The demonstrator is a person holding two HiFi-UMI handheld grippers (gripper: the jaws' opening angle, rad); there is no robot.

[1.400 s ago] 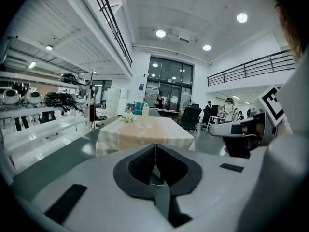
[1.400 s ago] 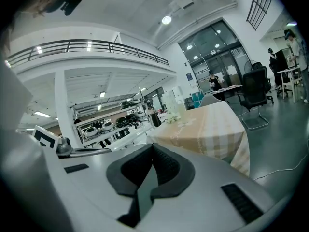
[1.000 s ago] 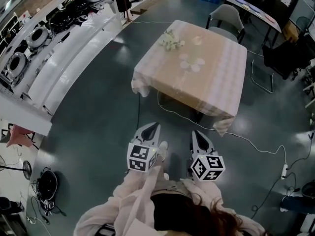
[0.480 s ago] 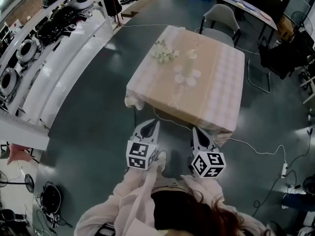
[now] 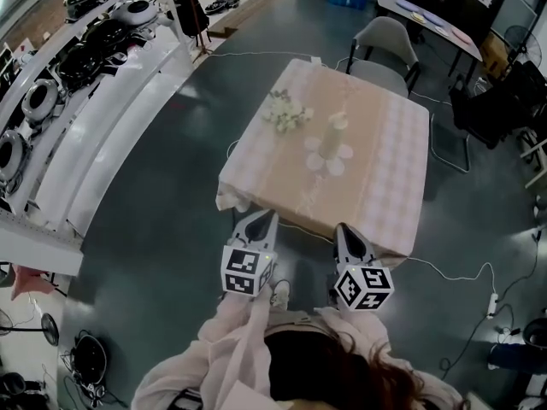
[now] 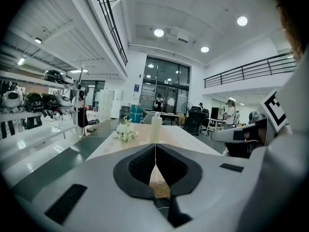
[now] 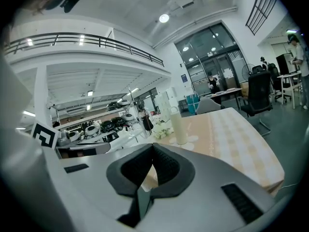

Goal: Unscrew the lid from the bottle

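Well ahead of the left gripper (image 5: 261, 217) (closed) stands the bottle (image 5: 334, 137).

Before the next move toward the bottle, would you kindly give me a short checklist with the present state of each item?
1. Bottle upright on the table: ok.
2. Lid on the bottle: ok; how tight, cannot tell.
3. Left hand-held gripper empty: ok, nothing between its jaws.
4. Right hand-held gripper empty: ok.
5. Jaws open for a grasp: not ok, both are shut.
6. Bottle within reach: not ok, both grippers are only at the table's near edge, apart from it.
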